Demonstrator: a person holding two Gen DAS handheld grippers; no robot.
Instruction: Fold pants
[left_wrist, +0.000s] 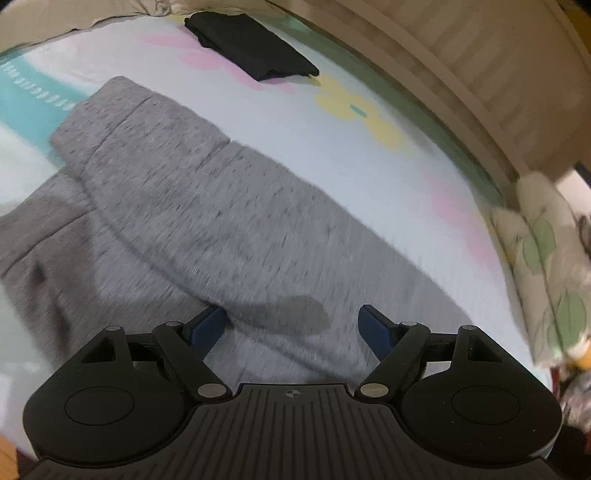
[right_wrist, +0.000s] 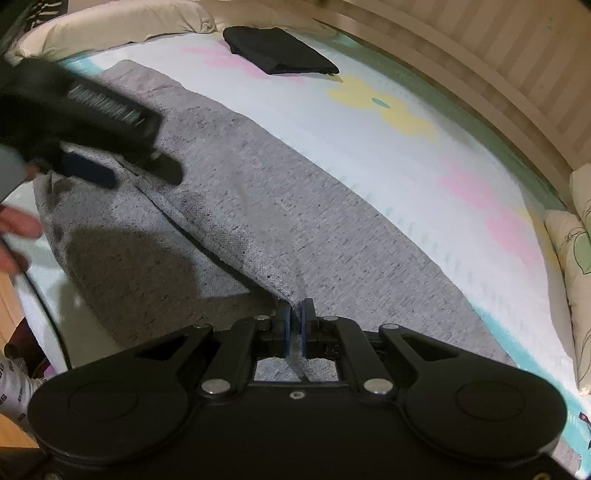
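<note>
Grey sweatpants (left_wrist: 207, 206) lie on a bed with a flowered sheet (left_wrist: 332, 147), one leg folded over the other. My left gripper (left_wrist: 293, 328) is open and empty, just above the grey cloth. In the right wrist view the pants (right_wrist: 295, 221) stretch away to the upper left. My right gripper (right_wrist: 294, 325) is shut on a fold edge of the pants. The left gripper (right_wrist: 122, 166) shows there at the left, blurred, over the far part of the pants.
A folded black garment (left_wrist: 251, 48) lies at the far end of the bed, and it also shows in the right wrist view (right_wrist: 280, 48). A leaf-print pillow (left_wrist: 543, 258) is at the right. A wooden headboard (right_wrist: 480, 74) runs along the far side. A cream pillow (right_wrist: 110, 22) is at the top left.
</note>
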